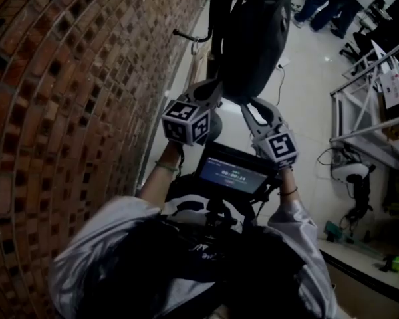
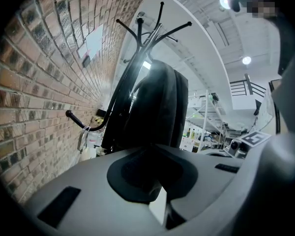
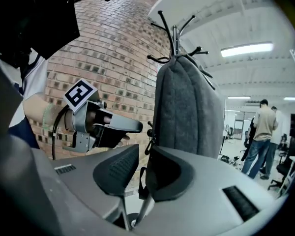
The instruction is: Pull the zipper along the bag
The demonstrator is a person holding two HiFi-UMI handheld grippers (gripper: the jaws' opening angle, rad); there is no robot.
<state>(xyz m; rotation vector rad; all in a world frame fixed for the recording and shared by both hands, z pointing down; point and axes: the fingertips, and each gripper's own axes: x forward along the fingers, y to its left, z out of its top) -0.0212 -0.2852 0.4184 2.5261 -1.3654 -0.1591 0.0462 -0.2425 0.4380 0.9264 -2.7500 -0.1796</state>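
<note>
One lit screen (image 1: 231, 173) sits at the person's chest, its pale figures too small to read. Just beyond it, the left gripper (image 1: 216, 92) has its jaws closed on the lower edge of the dark bag (image 1: 253, 38). The right gripper (image 3: 139, 173) has its jaws a narrow gap apart, with a thin dark strap (image 3: 141, 183) dangling between them, ungripped. The bag hangs from a coat rack (image 2: 152, 28) beside the brick wall (image 1: 66, 78). People (image 3: 259, 132) stand far behind.

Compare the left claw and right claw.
The left claw is closed on the bag at its bottom; the right claw is open, a dark strap hanging between its jaws. The left claw is nearer the brick wall, the right claw farther out. Both meet the bag from below.
</note>
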